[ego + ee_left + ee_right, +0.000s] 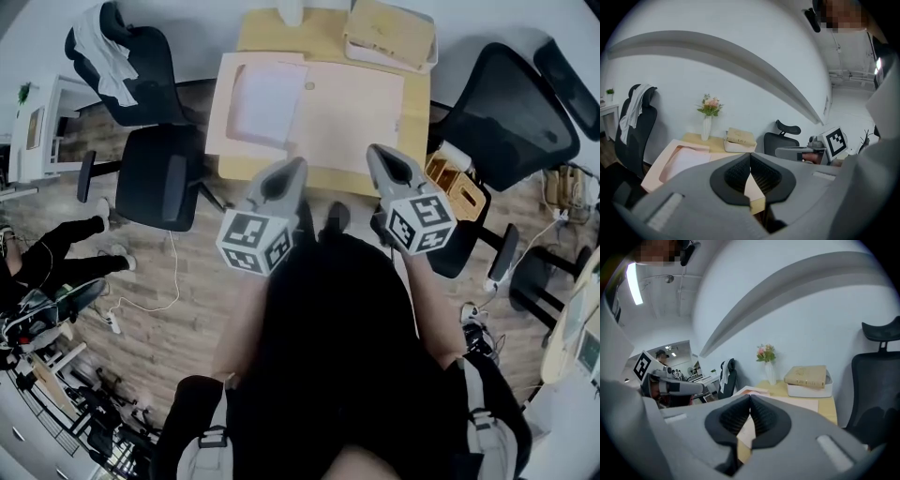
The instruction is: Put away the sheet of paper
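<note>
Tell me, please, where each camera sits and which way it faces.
Head view: on the person's head, looking steeply down at the desk; the dark torso, left gripper and right gripper show.
Left gripper view: on the left gripper, looking along its shut jaws toward the desk; the right gripper appears at right.
Right gripper view: on the right gripper, likewise; the left gripper appears at left.
Shared: both gripper views show the vase.

A white sheet of paper [267, 101] on a pale pink folder [352, 117], on a light wooden table [264, 33]. The grey left gripper [298, 165] and right gripper [374, 152] carry black-and-white square-patterned cubes. Black chairs [159, 183] left and right; pink flowers [710, 105] in a white vase [707, 129], far side.
</note>
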Motion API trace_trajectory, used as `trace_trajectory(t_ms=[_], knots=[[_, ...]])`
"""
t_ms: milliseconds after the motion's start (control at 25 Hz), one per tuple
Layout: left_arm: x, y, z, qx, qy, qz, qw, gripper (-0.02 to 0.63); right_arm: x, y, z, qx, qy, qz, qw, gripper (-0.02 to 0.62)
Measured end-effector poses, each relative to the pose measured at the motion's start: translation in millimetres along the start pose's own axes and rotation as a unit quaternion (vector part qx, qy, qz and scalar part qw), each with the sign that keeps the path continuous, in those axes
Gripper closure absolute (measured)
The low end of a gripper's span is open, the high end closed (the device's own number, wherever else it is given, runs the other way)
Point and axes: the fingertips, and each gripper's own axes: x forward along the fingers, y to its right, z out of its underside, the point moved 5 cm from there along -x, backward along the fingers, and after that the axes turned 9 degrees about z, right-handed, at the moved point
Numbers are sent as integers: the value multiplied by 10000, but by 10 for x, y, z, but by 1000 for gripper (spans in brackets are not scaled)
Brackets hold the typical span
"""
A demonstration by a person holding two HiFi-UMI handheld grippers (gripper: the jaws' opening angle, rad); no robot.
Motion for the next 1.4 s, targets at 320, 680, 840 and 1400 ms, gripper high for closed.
trace_trajectory(t_ms=[320, 680, 840, 1400], knots=[[47, 58, -75, 107, -1, 109, 9999, 595, -103, -31, -119, -104, 176, -22, 9998, 592], [96, 26, -152, 206, 49, 101, 9997, 596, -122, -63, -138, -308, 107, -55, 9995, 594], [39, 38, -118, 197, 38, 65, 9998, 595, -171, -108, -167, -348, 167, -71, 9992, 594], [-65, 87, -107, 283, 54, 59, 9996, 595, -284, -210, -209, -366, 284, -96, 9989, 594]])
